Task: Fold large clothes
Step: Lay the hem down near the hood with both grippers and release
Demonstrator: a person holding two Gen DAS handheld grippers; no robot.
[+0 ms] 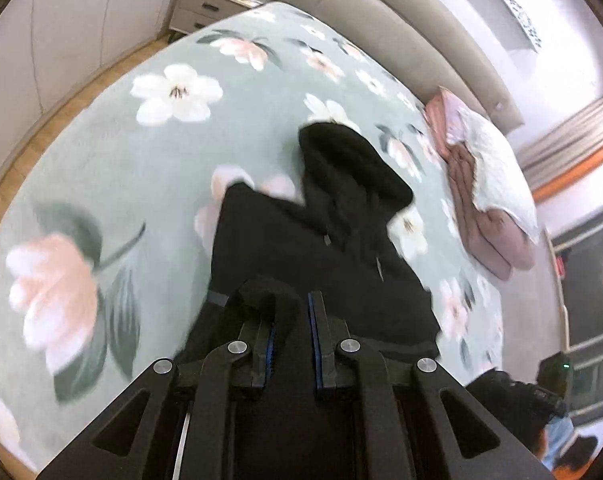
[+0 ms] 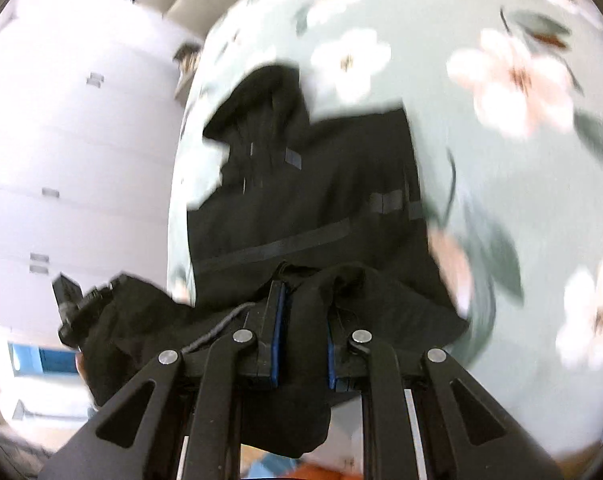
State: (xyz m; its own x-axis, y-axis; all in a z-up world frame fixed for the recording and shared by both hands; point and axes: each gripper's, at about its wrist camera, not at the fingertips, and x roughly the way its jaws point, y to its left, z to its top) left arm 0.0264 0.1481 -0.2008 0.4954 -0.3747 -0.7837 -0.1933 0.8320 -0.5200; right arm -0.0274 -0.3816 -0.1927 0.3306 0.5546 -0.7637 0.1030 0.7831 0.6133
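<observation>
Left gripper [image 1: 292,308], nearest the lens in the left wrist view: jaws are pinching a bunched fold of the black garment [image 1: 325,240], nearly pressed together on the cloth. Right gripper [image 2: 304,300] in its own view: same state, jaws clamping a thick roll of the garment's edge, fabric drooping below the fingers.

Bed [image 1: 149,168], covered in a green floral spread, is serving as landmark. The garment is lying across the middle of the bed, near edge raised off it by both grippers, far part with the hood [image 1: 341,148] resting flat toward the headboard [image 1: 401,28]. A pink and white folded pile [image 1: 485,188] is sitting at the bed's headboard side, apart from the garment. A nightstand [image 1: 209,8] is standing beyond the bed's far corner.

Step in hand, judged: lifting the hem edge to fold it over the body. Both views are motion-blurred. Next move is calling for carrying both corners level toward the hood, keeping the edge taut, then laying it down before releasing.
</observation>
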